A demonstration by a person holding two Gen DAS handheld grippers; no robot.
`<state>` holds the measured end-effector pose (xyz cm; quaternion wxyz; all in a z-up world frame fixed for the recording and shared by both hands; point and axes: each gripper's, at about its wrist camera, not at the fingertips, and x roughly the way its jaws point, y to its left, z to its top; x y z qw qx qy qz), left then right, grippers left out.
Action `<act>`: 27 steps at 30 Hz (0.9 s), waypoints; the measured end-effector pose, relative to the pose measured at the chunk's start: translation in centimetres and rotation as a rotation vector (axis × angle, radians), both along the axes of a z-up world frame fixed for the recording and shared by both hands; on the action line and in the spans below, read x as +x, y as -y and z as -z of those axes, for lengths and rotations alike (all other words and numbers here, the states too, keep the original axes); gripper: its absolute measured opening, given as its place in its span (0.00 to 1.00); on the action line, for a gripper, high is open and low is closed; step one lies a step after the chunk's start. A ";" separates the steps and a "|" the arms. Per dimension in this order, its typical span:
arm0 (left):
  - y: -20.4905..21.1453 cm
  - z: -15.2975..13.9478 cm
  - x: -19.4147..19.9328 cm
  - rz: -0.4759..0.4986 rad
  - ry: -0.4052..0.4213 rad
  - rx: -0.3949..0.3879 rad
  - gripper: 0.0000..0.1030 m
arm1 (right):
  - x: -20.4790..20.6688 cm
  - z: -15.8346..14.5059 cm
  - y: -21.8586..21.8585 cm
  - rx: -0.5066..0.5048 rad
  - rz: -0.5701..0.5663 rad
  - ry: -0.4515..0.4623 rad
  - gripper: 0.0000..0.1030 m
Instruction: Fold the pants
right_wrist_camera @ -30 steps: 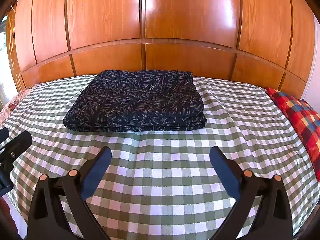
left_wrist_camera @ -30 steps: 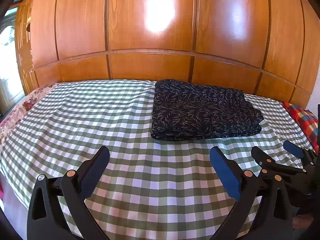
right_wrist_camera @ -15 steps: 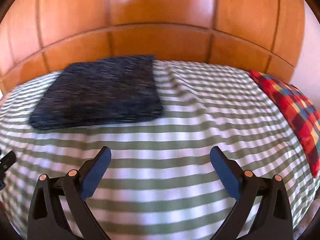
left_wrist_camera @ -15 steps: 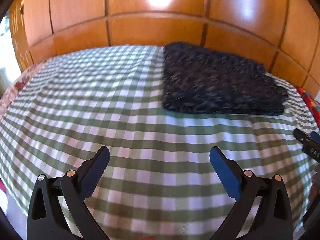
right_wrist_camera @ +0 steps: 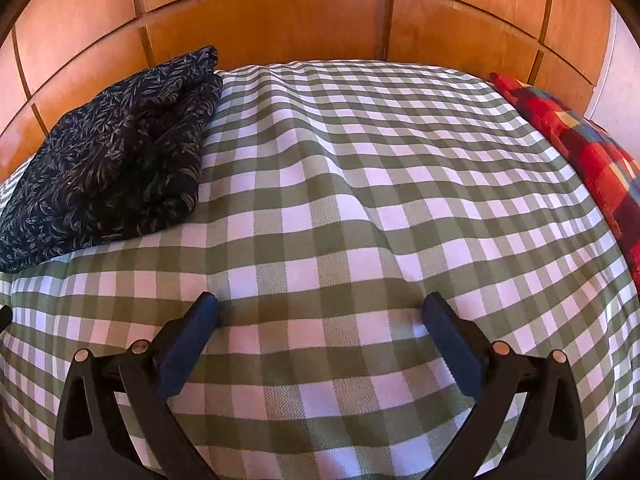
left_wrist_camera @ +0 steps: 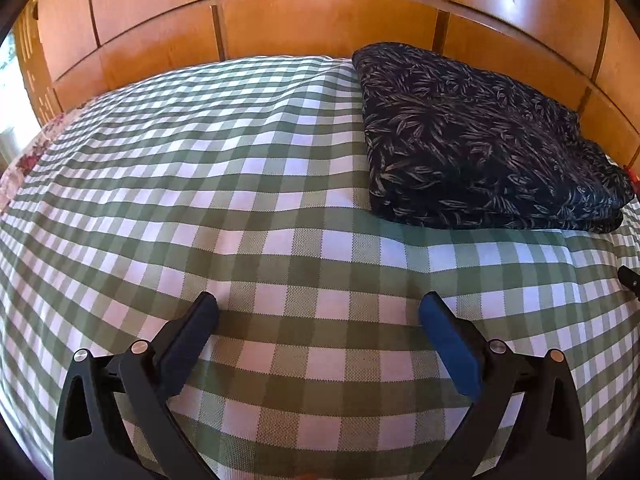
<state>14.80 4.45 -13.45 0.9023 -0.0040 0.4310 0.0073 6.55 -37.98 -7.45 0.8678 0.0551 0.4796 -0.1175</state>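
The dark navy leaf-print pants (left_wrist_camera: 472, 144) lie folded in a thick rectangle on the green-and-white checked bed cover, at the far right of the left wrist view and at the far left of the right wrist view (right_wrist_camera: 108, 160). My left gripper (left_wrist_camera: 318, 306) is open and empty, low over the bare cover in front of and left of the pants. My right gripper (right_wrist_camera: 320, 306) is open and empty, low over the cover to the right of the pants. Neither touches the pants.
The checked bed cover (left_wrist_camera: 200, 160) fills both views. A wooden panelled headboard (right_wrist_camera: 280, 12) runs along the back. A red plaid cloth (right_wrist_camera: 580, 148) lies at the bed's right edge. A floral fabric edge (left_wrist_camera: 24, 160) shows at the far left.
Both grippers have dropped down close to the cover and spread apart: the left moved left of the pants, the right moved right. The pants have not moved.
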 end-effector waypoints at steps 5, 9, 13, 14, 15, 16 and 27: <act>-0.2 0.1 0.0 0.003 0.006 -0.013 0.97 | 0.1 0.1 0.2 0.036 -0.001 0.005 0.98; -0.2 0.2 0.0 0.003 0.006 -0.011 0.97 | 0.1 0.0 0.3 0.035 0.000 0.005 0.98; -0.2 0.1 0.1 0.004 0.007 -0.011 0.97 | 0.1 0.0 0.3 0.035 0.000 0.005 0.98; -0.2 0.1 0.0 0.004 0.007 -0.010 0.97 | 0.1 0.0 0.3 0.035 0.000 0.005 0.98; -0.2 0.2 0.0 0.004 0.007 -0.010 0.97 | 0.1 0.0 0.3 0.035 0.000 0.005 0.98; -0.2 0.2 0.0 0.004 0.007 -0.010 0.97 | 0.1 0.0 0.3 0.035 0.000 0.005 0.98; -0.2 0.1 0.0 0.004 0.007 -0.011 0.97 | 0.1 0.0 0.3 0.035 -0.001 0.005 0.98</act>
